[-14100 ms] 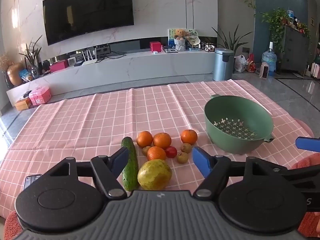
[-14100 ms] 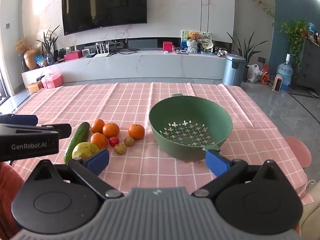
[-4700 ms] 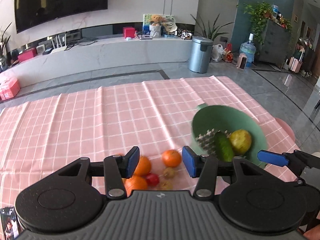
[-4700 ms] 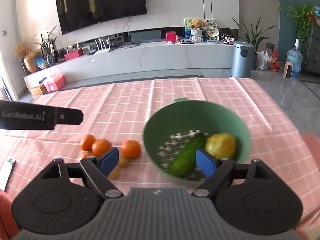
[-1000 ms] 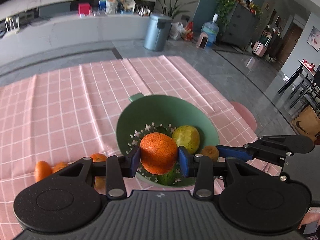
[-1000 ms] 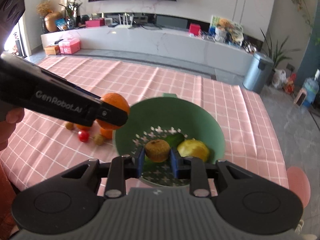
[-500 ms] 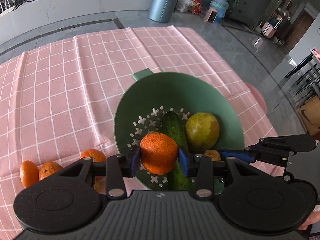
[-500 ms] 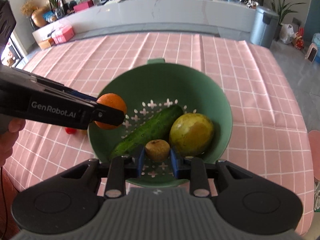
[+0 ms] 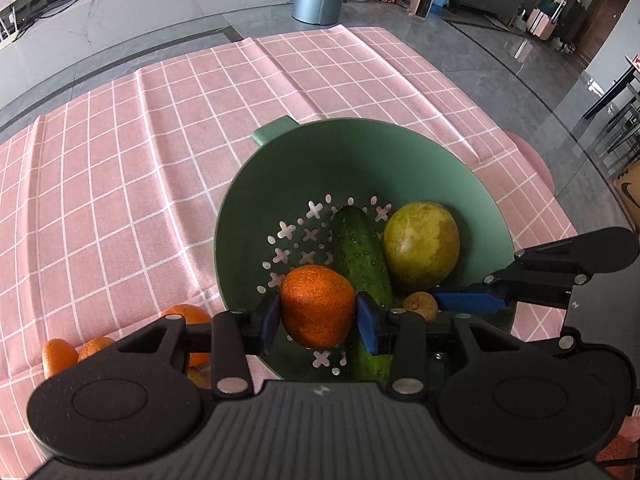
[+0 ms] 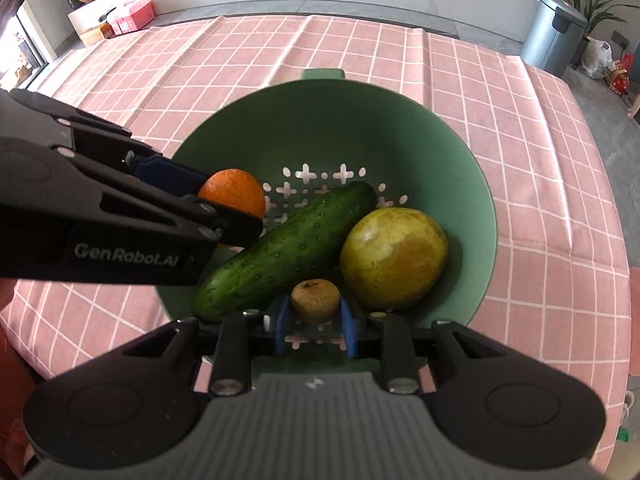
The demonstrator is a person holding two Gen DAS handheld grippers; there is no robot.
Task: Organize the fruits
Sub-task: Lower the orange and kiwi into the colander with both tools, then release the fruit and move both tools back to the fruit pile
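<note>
A green colander point(image 9: 360, 148) point(image 10: 332, 120) on the pink checked cloth holds a cucumber point(image 9: 358, 256) point(image 10: 288, 250) and a yellow-green round fruit point(image 9: 420, 246) point(image 10: 394, 256). My left gripper point(image 9: 317, 318) is shut on an orange point(image 9: 316, 304) point(image 10: 234, 192), low inside the colander's left part. My right gripper point(image 10: 313, 320) is shut on a small brown fruit point(image 10: 315, 300) point(image 9: 420, 306), low over the colander's near side between cucumber and round fruit.
Several oranges point(image 9: 188, 316) lie on the cloth point(image 9: 120, 184) left of the colander. The table's right edge and grey floor point(image 9: 540, 80) lie beyond. A grey bin point(image 10: 554, 30) stands on the floor far behind.
Both grippers have moved down and closer into the colander with their fruits still held. The cucumber and round fruit have not moved.
</note>
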